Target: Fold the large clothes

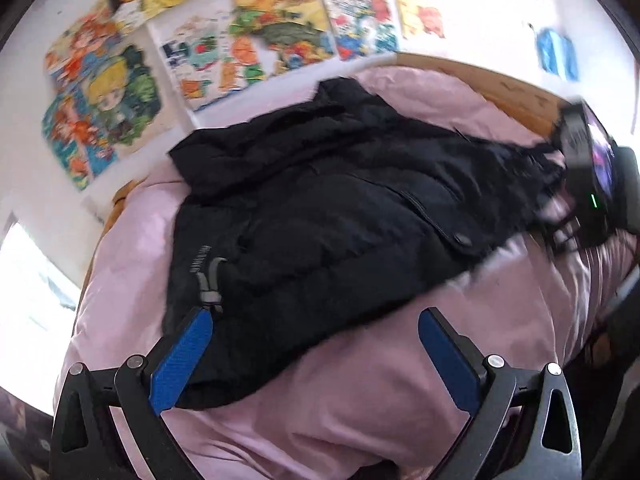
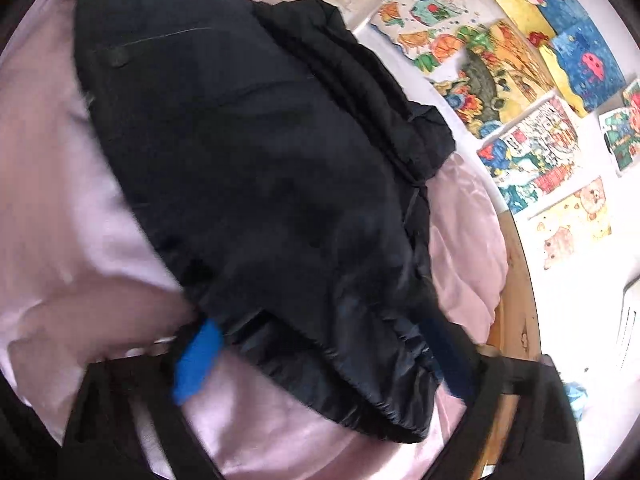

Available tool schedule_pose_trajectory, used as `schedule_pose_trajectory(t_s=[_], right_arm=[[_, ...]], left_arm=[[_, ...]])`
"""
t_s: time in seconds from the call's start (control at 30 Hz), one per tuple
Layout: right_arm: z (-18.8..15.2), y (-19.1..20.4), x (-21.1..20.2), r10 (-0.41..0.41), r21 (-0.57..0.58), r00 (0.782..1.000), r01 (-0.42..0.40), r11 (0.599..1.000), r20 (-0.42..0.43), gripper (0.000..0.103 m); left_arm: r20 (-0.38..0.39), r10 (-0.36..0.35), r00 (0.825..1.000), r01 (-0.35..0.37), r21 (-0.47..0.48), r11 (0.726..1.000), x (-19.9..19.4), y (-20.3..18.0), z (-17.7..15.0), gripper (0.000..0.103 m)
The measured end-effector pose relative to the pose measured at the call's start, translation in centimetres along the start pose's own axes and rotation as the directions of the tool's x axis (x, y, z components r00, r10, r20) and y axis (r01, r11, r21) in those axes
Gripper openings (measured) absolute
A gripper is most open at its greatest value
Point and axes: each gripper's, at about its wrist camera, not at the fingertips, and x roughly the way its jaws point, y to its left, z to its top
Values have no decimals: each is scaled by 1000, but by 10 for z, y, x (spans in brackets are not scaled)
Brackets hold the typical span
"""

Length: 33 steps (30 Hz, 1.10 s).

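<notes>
A large black padded jacket (image 1: 340, 200) lies spread on a pink bedcover (image 1: 360, 400). My left gripper (image 1: 316, 336) is open, its blue pads wide apart, empty, just above the jacket's near hem. In the left wrist view the right gripper (image 1: 588, 184) shows blurred at the jacket's far right edge. In the right wrist view the jacket (image 2: 260, 180) fills the middle. My right gripper (image 2: 320, 348) is open, its blue fingers (image 2: 196, 360) straddling the jacket's gathered hem without closing on it.
A white wall with several colourful drawings (image 1: 256, 40) runs behind the bed. A wooden bed frame (image 2: 520, 300) edges the pink cover (image 2: 60, 200). A bright window (image 1: 28, 300) is at the left.
</notes>
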Motion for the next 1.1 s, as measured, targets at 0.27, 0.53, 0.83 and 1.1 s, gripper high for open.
schedule_pose_trajectory(t_s=[0.27, 0.53, 0.83, 1.1], right_arm=[[12, -52, -8, 121, 210, 991, -131, 969, 60, 33], [25, -104, -17, 177, 378, 969, -231, 896, 172, 19], [22, -115, -12, 185, 423, 965, -248, 872, 184, 16], [5, -90, -23, 192, 367, 972, -231, 901, 139, 7]], left_arm=[[-72, 82, 994, -78, 52, 996, 21, -10, -6, 103], [-78, 223, 972, -220, 54, 974, 34, -9, -9, 103], [-62, 409, 910, -411, -32, 911, 28, 19, -9, 40], [6, 403, 915, -403, 0, 915, -3, 9, -8, 9]])
